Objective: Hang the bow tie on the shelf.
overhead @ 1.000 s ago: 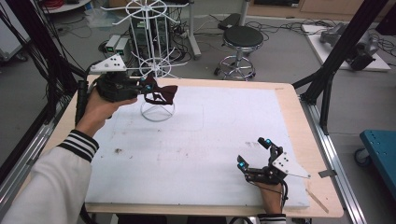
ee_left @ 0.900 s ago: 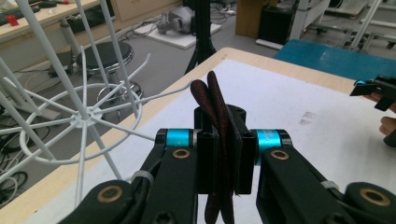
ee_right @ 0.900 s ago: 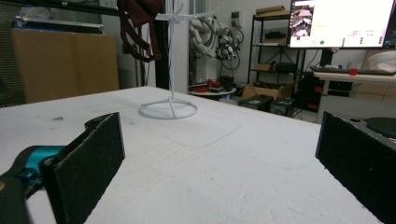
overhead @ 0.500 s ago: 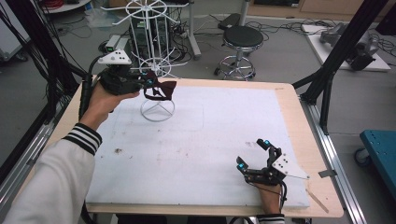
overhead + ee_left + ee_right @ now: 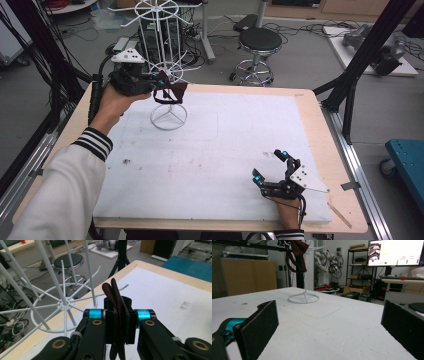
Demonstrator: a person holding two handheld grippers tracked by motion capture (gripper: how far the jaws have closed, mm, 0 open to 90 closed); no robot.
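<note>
A dark maroon bow tie (image 5: 174,92) with a thin strap hangs in the air, and my left gripper (image 5: 159,83) is shut on it. It hovers at the lower spoke ring of a white wire rack (image 5: 163,31) whose round base (image 5: 169,118) stands at the table's far left. In the left gripper view the folded fabric (image 5: 117,300) sticks up between the jaws, close to the rack's hooked spokes (image 5: 63,305). My right gripper (image 5: 270,166) rests open at the front right of the white mat, jaws wide apart (image 5: 329,317), facing the rack base (image 5: 303,298) and the bow tie (image 5: 297,252).
A white foam mat (image 5: 240,135) covers the wooden table (image 5: 310,107). A black stool (image 5: 257,40) and cables lie on the floor beyond the far edge. Black frame posts (image 5: 360,65) rise at the right.
My left gripper has lifted the bow tie and carried it away from me, closer to the rack's lower spokes. The right gripper has stayed put.
</note>
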